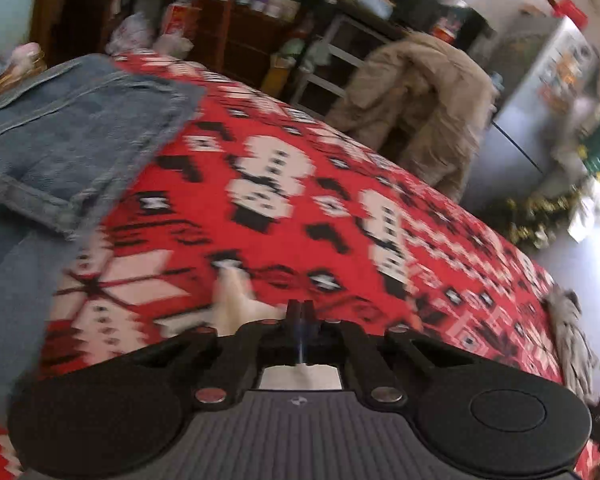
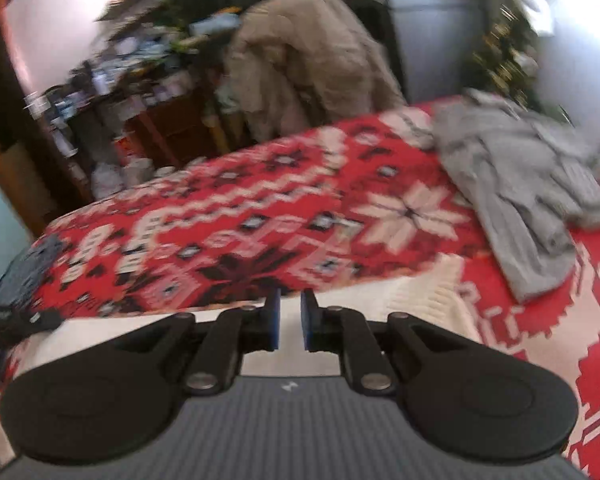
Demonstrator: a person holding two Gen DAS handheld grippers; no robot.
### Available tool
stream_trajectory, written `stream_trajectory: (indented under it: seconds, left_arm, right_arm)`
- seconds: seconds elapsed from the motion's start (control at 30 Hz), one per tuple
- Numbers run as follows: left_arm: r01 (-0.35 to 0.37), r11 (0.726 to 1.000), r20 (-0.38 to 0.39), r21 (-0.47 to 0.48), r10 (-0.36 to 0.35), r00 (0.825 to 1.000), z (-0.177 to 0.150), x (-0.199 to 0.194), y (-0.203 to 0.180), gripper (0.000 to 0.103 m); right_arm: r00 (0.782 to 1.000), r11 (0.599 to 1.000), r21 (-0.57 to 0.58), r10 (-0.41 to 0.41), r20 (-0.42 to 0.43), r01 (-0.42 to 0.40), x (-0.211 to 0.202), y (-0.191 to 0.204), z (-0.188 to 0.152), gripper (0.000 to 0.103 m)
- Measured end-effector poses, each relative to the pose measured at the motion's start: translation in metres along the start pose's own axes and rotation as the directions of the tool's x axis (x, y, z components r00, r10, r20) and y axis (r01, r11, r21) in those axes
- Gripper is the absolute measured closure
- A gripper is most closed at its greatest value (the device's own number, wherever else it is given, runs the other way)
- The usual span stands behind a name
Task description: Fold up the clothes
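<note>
A cream-white knit garment point(image 2: 416, 300) lies on the red patterned bedspread point(image 2: 240, 232) right under my right gripper point(image 2: 290, 304), whose blue-padded jaws stand a little apart with the cloth showing between them. My left gripper point(image 1: 300, 312) is shut; a piece of the white garment point(image 1: 236, 300) sticks up just left of its tips, and white cloth shows below the jaws. A grey garment point(image 2: 512, 184) lies crumpled at the right of the bed. A blue denim jacket point(image 1: 68, 136) lies at the left of the bed.
The bedspread point(image 1: 340, 208) covers the whole bed. A tan coat point(image 1: 416, 104) hangs over a chair beyond the far edge. Cluttered shelves point(image 2: 112, 92) and a white fridge point(image 1: 548, 92) stand behind. The grey garment shows at the right edge point(image 1: 572, 344).
</note>
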State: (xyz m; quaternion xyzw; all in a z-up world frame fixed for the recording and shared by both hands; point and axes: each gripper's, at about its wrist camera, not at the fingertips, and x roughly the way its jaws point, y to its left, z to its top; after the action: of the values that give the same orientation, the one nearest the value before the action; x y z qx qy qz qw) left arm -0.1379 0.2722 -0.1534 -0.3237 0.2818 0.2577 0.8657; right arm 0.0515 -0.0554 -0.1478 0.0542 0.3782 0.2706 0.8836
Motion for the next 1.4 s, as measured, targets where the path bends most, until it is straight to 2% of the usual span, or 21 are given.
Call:
stream_trajectory:
  seconds: [0.07, 0.13, 0.27, 0.37, 0.43, 0.6, 0.73, 0.8, 0.9, 0.97, 1.0, 1.13, 1.17, 1.3, 1.4]
  left_arm:
    - [-0.015, 1.000, 0.020, -0.003, 0.015, 1.000, 0.002, -0.004, 0.009, 0.100]
    - [-0.032, 0.999, 0.033, 0.017, 0.031, 0.999, 0.004, -0.009, 0.013, 0.100]
    - [-0.057, 0.993, 0.048, 0.099, 0.052, 0.997, 0.004, -0.010, 0.008, 0.100]
    - [-0.079, 0.982, 0.057, 0.172, 0.070, 0.996, 0.002, -0.009, 0.003, 0.100]
    - [-0.068, 0.982, 0.056, 0.177, 0.059, 0.997, 0.001, -0.005, 0.007, 0.100]
    - [-0.053, 0.978, 0.053, 0.202, 0.043, 0.998, 0.003, -0.006, 0.008, 0.100]
    - [-0.047, 0.989, 0.104, 0.140, 0.032, 0.994, 0.019, -0.025, 0.017, 0.098]
    - [-0.022, 0.996, 0.117, 0.082, 0.012, 0.993, 0.028, -0.036, 0.027, 0.098]
    - [0.082, 0.996, 0.084, 0.023, -0.083, 0.993, 0.031, -0.049, 0.037, 0.098]
    - [0.182, 0.983, 0.024, 0.005, -0.182, 0.983, 0.028, -0.051, 0.040, 0.098]
    - [0.206, 0.979, -0.014, 0.003, -0.206, 0.978, 0.023, -0.049, 0.040, 0.098]
    - [0.145, 0.989, -0.106, 0.007, -0.144, 0.984, 0.007, -0.033, 0.046, 0.098]
    - [0.127, 0.992, -0.125, 0.000, -0.126, 0.984, 0.004, -0.029, 0.049, 0.101]
    - [0.157, 0.978, -0.104, -0.141, -0.172, 0.980, 0.000, -0.030, 0.075, 0.100]
    - [0.161, 0.980, -0.128, -0.116, -0.175, 0.976, -0.007, -0.038, 0.075, 0.101]
  right_arm:
    - [1.000, 0.999, 0.041, -0.009, 0.011, 0.009, 0.002, -0.019, 0.000, 0.103]
    - [1.000, 0.999, 0.054, -0.008, 0.024, 0.007, 0.000, -0.034, 0.002, 0.103]
    - [0.994, 0.995, 0.024, -0.095, 0.045, 0.094, 0.000, -0.044, 0.009, 0.099]
    - [0.997, 0.995, 0.075, -0.062, 0.039, 0.059, 0.001, -0.056, 0.011, 0.099]
    - [0.997, 0.997, 0.040, -0.074, 0.037, 0.072, 0.003, -0.055, 0.012, 0.100]
    - [0.998, 0.997, 0.050, -0.052, 0.036, 0.050, 0.007, -0.060, 0.012, 0.103]
    - [0.998, 0.995, 0.086, -0.058, 0.036, 0.055, -0.002, -0.062, 0.014, 0.102]
    - [0.997, 0.995, 0.084, -0.059, 0.044, 0.055, -0.011, -0.060, 0.014, 0.089]
    - [0.997, 0.996, 0.081, -0.052, 0.051, 0.048, -0.025, -0.057, 0.012, 0.086]
    - [0.998, 0.997, 0.074, -0.035, 0.045, 0.032, -0.031, -0.052, 0.006, 0.086]
    - [0.999, 0.997, 0.069, -0.026, 0.038, 0.023, -0.033, -0.050, 0.004, 0.086]
    - [1.000, 0.998, 0.059, 0.008, 0.009, -0.009, -0.038, -0.040, -0.008, 0.086]
    - [1.000, 0.998, 0.056, 0.011, 0.005, -0.011, -0.038, -0.038, -0.010, 0.085]
    - [1.000, 0.998, 0.061, 0.018, 0.004, -0.018, -0.044, -0.036, -0.011, 0.085]
    - [1.000, 0.998, 0.052, 0.021, 0.004, -0.021, -0.049, -0.036, -0.011, 0.085]
